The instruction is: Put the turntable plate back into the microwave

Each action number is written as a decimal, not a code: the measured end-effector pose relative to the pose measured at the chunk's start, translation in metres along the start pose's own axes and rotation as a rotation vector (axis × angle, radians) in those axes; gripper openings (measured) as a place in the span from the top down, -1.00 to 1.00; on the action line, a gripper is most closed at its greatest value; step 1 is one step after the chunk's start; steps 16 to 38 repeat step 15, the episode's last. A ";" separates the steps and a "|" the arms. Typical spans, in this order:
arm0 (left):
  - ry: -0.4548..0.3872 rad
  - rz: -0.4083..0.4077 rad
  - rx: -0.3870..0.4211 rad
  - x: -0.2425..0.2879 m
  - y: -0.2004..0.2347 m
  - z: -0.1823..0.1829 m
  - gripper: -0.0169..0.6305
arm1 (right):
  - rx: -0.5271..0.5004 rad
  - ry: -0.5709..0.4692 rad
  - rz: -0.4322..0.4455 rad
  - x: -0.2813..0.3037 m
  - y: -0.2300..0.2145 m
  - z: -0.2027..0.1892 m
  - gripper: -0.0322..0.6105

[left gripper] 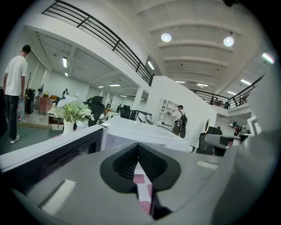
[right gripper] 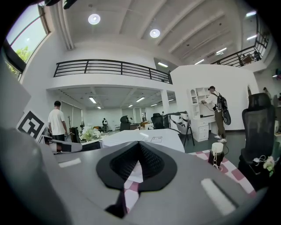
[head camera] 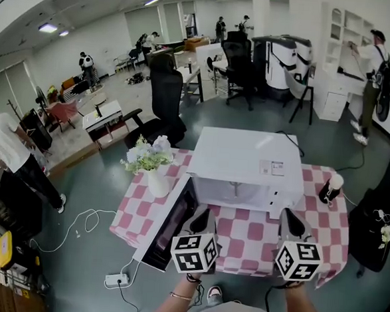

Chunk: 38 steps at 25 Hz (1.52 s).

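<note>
In the head view, the left gripper [head camera: 202,219] and the right gripper [head camera: 292,224] hang side by side just before the microwave [head camera: 245,155] on the checkered desk [head camera: 242,239]. Its door [head camera: 170,227] is swung open to the left. The turntable plate cannot be made out, so where it lies relative to the fingers cannot be told. In the left gripper view, the fingers are clenched together on nothing and point at the microwave. In the right gripper view, the fingers are likewise clenched and empty.

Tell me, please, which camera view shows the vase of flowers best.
The head view: the vase of flowers stands whole on the checked table, left of the microwave. The left gripper view shows it small and distant; the right gripper view catches mainly the blooms.
</note>
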<state>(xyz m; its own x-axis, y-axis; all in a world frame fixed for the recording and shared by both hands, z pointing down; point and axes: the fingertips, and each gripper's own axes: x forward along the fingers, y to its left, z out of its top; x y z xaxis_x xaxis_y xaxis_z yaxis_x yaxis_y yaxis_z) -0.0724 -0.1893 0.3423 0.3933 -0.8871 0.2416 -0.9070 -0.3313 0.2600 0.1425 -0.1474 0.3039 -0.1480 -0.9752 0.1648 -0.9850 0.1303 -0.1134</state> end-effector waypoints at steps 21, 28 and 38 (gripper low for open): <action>-0.006 -0.012 0.001 0.011 -0.011 -0.001 0.95 | 0.010 0.000 0.010 0.007 -0.009 0.003 0.87; -0.006 -0.012 0.001 0.011 -0.011 -0.001 0.95 | 0.010 0.000 0.010 0.007 -0.009 0.003 0.87; -0.006 -0.012 0.001 0.011 -0.011 -0.001 0.95 | 0.010 0.000 0.010 0.007 -0.009 0.003 0.87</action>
